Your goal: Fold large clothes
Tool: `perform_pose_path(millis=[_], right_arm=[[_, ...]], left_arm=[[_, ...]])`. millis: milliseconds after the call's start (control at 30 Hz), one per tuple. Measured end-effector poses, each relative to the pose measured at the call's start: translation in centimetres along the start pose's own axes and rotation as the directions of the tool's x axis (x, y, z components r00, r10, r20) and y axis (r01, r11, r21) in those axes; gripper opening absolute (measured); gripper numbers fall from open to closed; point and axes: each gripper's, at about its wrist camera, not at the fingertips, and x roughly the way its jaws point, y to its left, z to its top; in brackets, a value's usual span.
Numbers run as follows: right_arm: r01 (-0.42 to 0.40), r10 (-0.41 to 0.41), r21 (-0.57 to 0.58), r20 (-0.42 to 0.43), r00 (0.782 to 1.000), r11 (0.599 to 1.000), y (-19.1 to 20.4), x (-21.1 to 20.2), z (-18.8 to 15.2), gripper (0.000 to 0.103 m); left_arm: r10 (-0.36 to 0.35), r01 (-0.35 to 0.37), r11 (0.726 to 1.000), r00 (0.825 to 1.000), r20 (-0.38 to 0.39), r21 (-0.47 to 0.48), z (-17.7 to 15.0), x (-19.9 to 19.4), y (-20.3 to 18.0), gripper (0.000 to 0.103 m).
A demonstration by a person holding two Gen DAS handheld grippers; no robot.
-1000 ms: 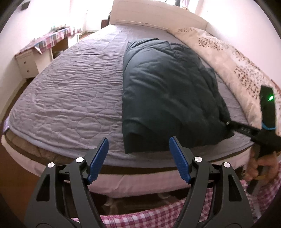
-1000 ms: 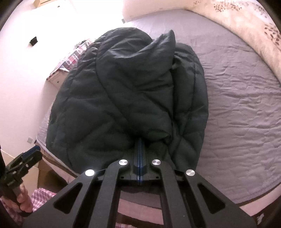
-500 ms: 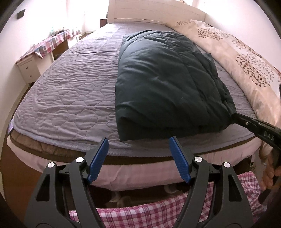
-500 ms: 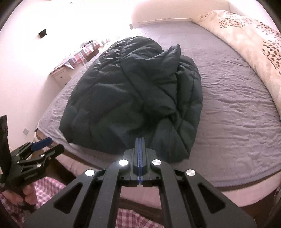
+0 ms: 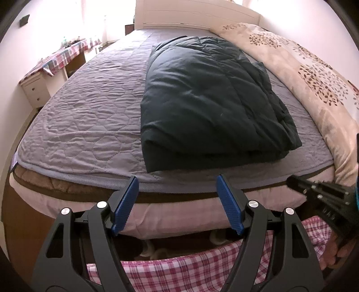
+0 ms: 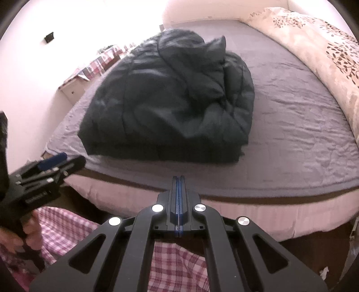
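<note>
A dark green puffer jacket (image 5: pixel 208 103) lies folded into a thick oblong on the grey quilted bed (image 5: pixel 85 116), near its foot edge. It also shows in the right wrist view (image 6: pixel 170 107). My left gripper (image 5: pixel 177 186) is open and empty, held off the foot of the bed, short of the jacket. My right gripper (image 6: pixel 178 179) is shut with nothing between its fingers, also held off the bed edge. Each gripper shows in the other's view: the right one at the right edge (image 5: pixel 291 180), the left one at the left edge (image 6: pixel 74 161).
A cream floral duvet (image 5: pixel 314 74) lies along the bed's right side. A white headboard (image 5: pixel 197 15) is at the far end. A white nightstand with a checked cloth (image 5: pixel 44 74) stands left of the bed. Pink checked fabric (image 5: pixel 190 267) is below the grippers.
My right gripper has let go of the jacket's edge and pulled back off the bed. Both grippers have drawn back from the bed; the jacket now lies flat and folded.
</note>
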Motion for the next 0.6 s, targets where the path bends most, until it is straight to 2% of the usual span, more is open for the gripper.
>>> perform_pose_path(millis=[133, 533, 567, 600], right_arm=[[0.001, 0.0, 0.021, -0.04, 0.999, 1.0, -0.08, 0.67, -0.61, 0.0], [0.039, -0.039, 0.013, -0.061, 0.997, 0.999, 0.34, 0.7, -0.86, 0.0], [0.039, -0.038, 0.013, -0.063, 0.997, 0.999, 0.42, 0.77, -0.96, 0.003], [0.037, -0.037, 0.013, -0.062, 0.997, 0.999, 0.45, 0.74, -0.98, 0.031]], left_arm=[[-0.004, 0.004, 1.0, 1.0, -0.004, -0.002, -0.33, -0.11, -0.05, 0.071], [-0.014, 0.014, 1.0, 1.0, -0.021, -0.008, -0.84, 0.07, 0.08, 0.072], [-0.014, 0.014, 1.0, 1.0, -0.021, -0.008, -0.81, 0.08, 0.06, 0.073], [-0.014, 0.014, 1.0, 1.0, -0.021, -0.008, -0.85, 0.04, 0.09, 0.073]])
